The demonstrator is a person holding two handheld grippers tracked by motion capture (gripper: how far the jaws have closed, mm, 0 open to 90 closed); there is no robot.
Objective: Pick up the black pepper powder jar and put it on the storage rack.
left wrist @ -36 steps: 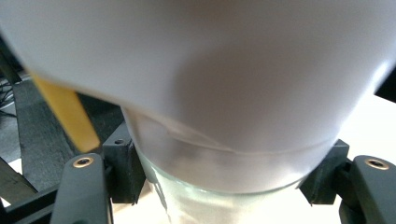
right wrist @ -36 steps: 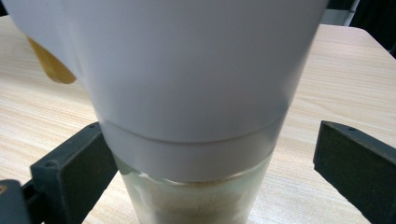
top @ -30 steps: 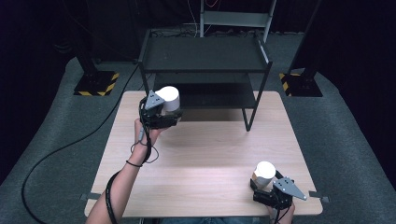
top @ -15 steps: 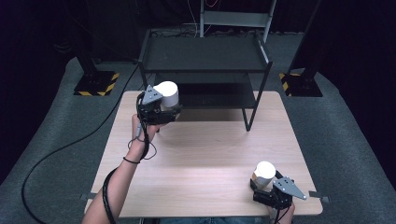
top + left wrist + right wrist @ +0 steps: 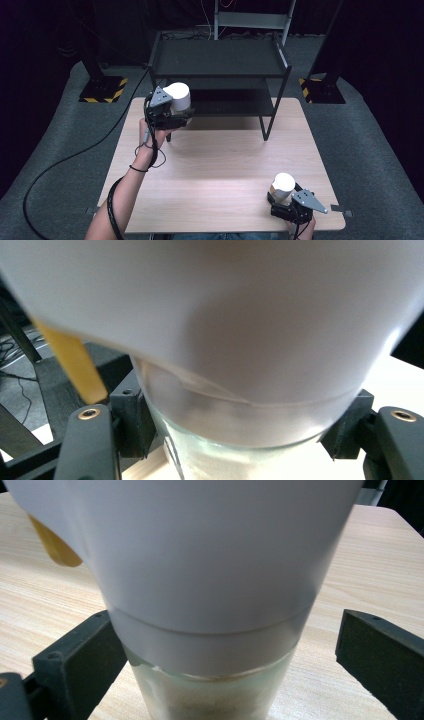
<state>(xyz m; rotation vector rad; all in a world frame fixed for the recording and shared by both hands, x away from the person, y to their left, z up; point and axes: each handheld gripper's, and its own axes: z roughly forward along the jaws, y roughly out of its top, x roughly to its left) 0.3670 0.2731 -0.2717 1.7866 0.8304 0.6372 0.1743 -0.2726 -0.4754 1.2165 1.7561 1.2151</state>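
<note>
My left gripper (image 5: pixel 178 111) is raised over the table's far left, just in front of the black rack, and is shut on a white cup (image 5: pixel 177 95) with a clear glass base. In the left gripper view both pads (image 5: pixel 134 420) press on that cup (image 5: pixel 225 330). A second white cup (image 5: pixel 283 184) of the same kind stands on the table near the front right corner. My right gripper (image 5: pixel 281 199) is open around it. In the right gripper view its jaws stand either side of the cup (image 5: pixel 210 570) with a gap on the right side.
A black two-tier metal rack (image 5: pixel 220 57) stands on the far half of the wooden table (image 5: pixel 225 155), its legs near the middle. A black cable trails off the left gripper over the grey floor. Two stands with yellow-black bases flank the table.
My left gripper has carried its cup a little up and away, toward the rack. The right gripper and its cup have stayed where they were.
</note>
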